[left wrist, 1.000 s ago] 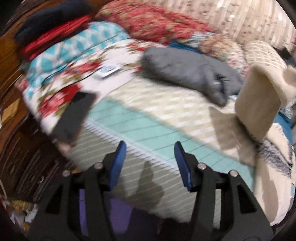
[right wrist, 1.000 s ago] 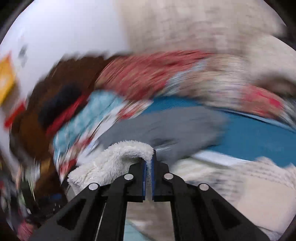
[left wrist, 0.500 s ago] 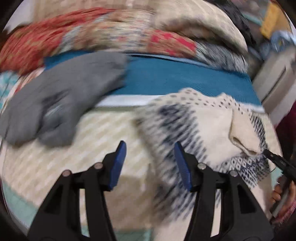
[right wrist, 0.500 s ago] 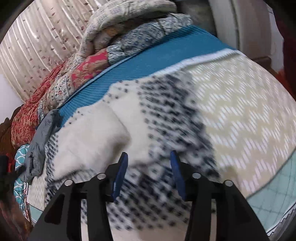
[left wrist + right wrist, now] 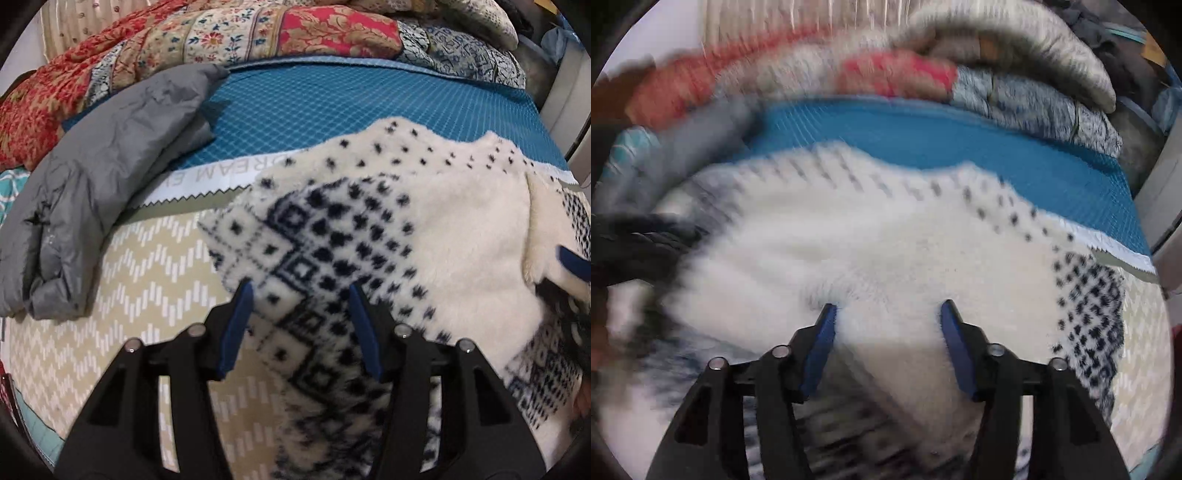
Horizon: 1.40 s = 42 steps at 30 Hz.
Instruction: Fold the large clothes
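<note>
A fluffy cream sweater point(image 5: 436, 221) with dark dots is lying flat. The left gripper point(image 5: 301, 291) is hanging half open, holding nothing. The right gripper point(image 5: 888, 314) is closing around a soft fold. Only the left view is showing a puffy grey jacket point(image 5: 103, 177) at nine o'clock.

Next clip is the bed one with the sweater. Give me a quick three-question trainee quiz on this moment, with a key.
1. True or false: the grey jacket lies on top of the cream patterned sweater.
2. The left gripper is: A) shut on the sweater; B) open, above the sweater; C) shut on the jacket.
3. Fill in: the sweater's far edge lies on the ___ quilted cover.

Key
1. False: the jacket lies apart from the sweater, to its left in the left wrist view.
2. B
3. blue
</note>
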{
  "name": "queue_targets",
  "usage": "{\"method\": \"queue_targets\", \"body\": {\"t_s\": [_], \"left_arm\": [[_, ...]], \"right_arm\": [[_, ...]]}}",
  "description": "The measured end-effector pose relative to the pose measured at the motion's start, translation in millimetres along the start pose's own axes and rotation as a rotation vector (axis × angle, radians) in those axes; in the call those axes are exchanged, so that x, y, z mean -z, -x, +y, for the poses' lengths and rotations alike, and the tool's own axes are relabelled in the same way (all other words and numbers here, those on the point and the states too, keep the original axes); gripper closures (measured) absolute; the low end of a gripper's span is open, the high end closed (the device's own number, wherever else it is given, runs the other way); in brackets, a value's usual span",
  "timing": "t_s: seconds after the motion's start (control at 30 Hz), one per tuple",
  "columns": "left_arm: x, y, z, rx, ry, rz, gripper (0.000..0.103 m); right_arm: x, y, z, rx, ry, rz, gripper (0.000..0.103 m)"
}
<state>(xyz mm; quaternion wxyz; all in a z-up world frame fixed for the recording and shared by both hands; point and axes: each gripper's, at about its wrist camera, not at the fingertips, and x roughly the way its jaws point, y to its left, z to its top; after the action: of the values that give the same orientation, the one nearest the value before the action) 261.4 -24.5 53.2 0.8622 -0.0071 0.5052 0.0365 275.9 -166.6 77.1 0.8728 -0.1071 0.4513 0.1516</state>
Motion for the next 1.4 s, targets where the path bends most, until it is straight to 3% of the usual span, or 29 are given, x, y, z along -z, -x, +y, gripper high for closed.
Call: {"method": "queue_targets", "body": {"t_s": [0.03,0.1,0.13,0.23,0.27,0.33,0.4,0.47,0.53,0.67,0.73,0.8,0.83,0.87,0.93,0.97,1.0,1.1,1.2,1.27,1.33,1.4], "left_arm": [[0,1,0,-0.003,-0.007,-0.006,0.051],[2,4,-1,-0.012,-0.032,-0.022,0.051],[2,4,-1,-0.013,-0.038,-0.025,0.051],[0,7,-2,0.004,-0.050,-0.051,0.051],[-1,10,-3,0.005,-0.046,-0.057,0.051],[-2,23,6,0.046,-0.013,-0.096,0.051],[-4,36,18,0.081,0.033,-0.137,0.051],[-7,46,35,0.112,0.088,-0.162,0.051],[-12,46,47,0.109,0.115,-0.149,0.051],[-13,42,46,0.108,0.099,-0.118,0.051],[-7,44,35,0.136,0.067,-0.111,0.051],[1,44,18,0.151,0.004,-0.106,0.051],[6,42,5,0.148,-0.046,-0.099,0.051],[9,38,-1,0.140,-0.077,-0.094,0.051],[17,26,-14,0.098,-0.134,-0.076,0.051],[20,17,-17,0.089,-0.145,-0.059,0.051],[21,9,-17,0.105,-0.145,-0.045,0.051],[17,10,-15,0.131,-0.128,-0.042,0.049],[8,32,-3,0.191,-0.097,-0.111,0.049],[-5,37,6,0.198,-0.062,-0.135,0.049],[-21,27,11,0.172,-0.039,-0.117,0.049],[-34,8,12,0.172,-0.019,-0.080,0.049]], "right_arm": [[-1,5,-25,-0.069,-0.143,-0.017,0.099],[7,28,-75,-0.224,-0.407,-0.096,0.099],[18,48,-110,-0.261,-0.553,-0.177,0.099],[47,64,-181,-0.165,-0.784,-0.235,0.099],[57,57,-203,-0.054,-0.831,-0.177,0.097],[70,42,-230,0.085,-0.848,-0.022,0.097],[80,50,-242,0.086,-0.888,-0.045,0.097],[81,69,-237,0.038,-0.891,-0.137,0.094],[63,79,-207,0.005,-0.756,-0.177,0.089],[17,56,-158,-0.035,-0.519,-0.135,0.066],[-3,28,-156,-0.002,-0.497,-0.094,0.064],[-4,9,-165,-0.045,-0.496,-0.027,0.064],[-5,-3,-166,-0.117,-0.496,0.025,0.087],[-4,-7,-167,-0.161,-0.503,0.036,0.103],[3,14,-175,-0.090,-0.535,-0.088,0.103],[9,23,-186,-0.005,-0.588,-0.138,0.103],[16,17,-196,0.024,-0.630,-0.123,0.103],[31,-1,-203,-0.026,-0.663,-0.058,0.103],[33,32,-195,-0.015,-0.627,-0.160,0.091],[37,58,-190,-0.036,-0.633,-0.258,0.073],[40,79,-165,-0.062,-0.559,-0.323,0.069],[43,87,-143,-0.082,-0.453,-0.289,0.069]]}}
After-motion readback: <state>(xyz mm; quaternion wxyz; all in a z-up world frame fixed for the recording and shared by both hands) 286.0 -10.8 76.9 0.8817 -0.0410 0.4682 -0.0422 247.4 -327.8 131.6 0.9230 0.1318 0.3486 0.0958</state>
